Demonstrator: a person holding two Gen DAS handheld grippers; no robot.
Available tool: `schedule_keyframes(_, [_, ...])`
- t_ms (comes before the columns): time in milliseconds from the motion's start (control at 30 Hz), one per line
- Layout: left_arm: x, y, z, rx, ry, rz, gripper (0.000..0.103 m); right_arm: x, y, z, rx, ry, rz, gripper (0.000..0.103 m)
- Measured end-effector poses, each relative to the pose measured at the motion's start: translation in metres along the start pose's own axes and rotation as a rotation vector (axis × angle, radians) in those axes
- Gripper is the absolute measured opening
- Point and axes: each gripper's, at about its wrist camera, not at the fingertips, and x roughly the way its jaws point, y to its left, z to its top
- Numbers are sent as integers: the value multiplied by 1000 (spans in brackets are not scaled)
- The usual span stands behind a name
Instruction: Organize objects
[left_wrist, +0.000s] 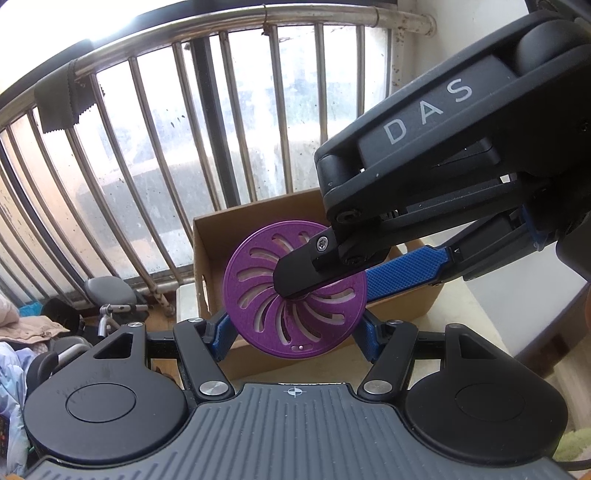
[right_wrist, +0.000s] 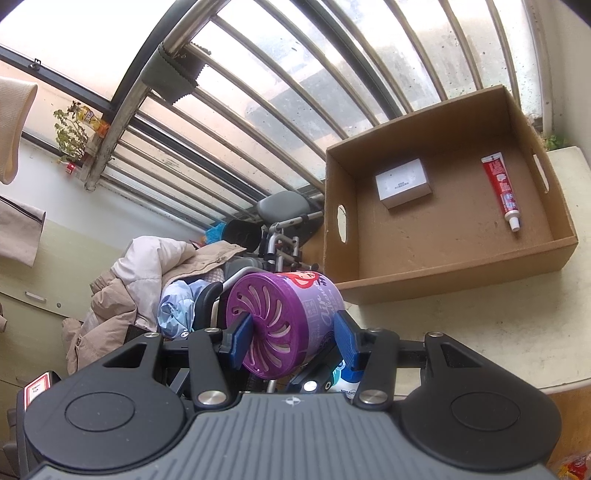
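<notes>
**Purple canister up in the air, just short of the box**

Starting on the left: left gripper (left_wrist: 293, 325) at middling width, blue fingers (left_wrist: 221, 332) posted on either side of the purple canister (left_wrist: 295, 291). Right against its rim, by the look of it, but impossible to say whether pressing or merely standing guard. Looks like support from below, probably so the round body cannot roll out.

On to the middle: canister held off the tabletop (right_wrist: 480, 332), lying on its side, vented lid facing left in the right wrist view. No contact with any surface.

Then the right gripper (right_wrist: 293, 332), narrowed and clamped end to end: one pad flat on the slotted lid, the other on the far end. Sensible choice, flat faces rather than the curved, slippery wall.

Further right: open cardboard box (right_wrist: 443, 273) waiting on the tabletop, near the canister but apart from it. Inside, a small white carton (right_wrist: 403, 182) towards the left, a red toothpaste tube (right_wrist: 501, 188) along the right wall. Plenty of bare floor between the two, the likely landing spot.

Judging from all this: a two-handed carry or handover, drop-off not yet done.
</notes>
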Motion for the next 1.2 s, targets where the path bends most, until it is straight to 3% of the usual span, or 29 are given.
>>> schedule_keyframes(200, [14,5,11,18,20,40,64,14,-8,17,13,15,46,52])
schedule_keyframes(533, [49,20,46,25,53,108,64,44,-24,73,36,50,146,52])
schedule_keyframes(967, [121,8,45,26,205,49,64,86,-88,101,108,144,106,53])
schedule_keyframes(1200, [165,14,43,19,292,67,64,127,-117,119,92,220,115,53])
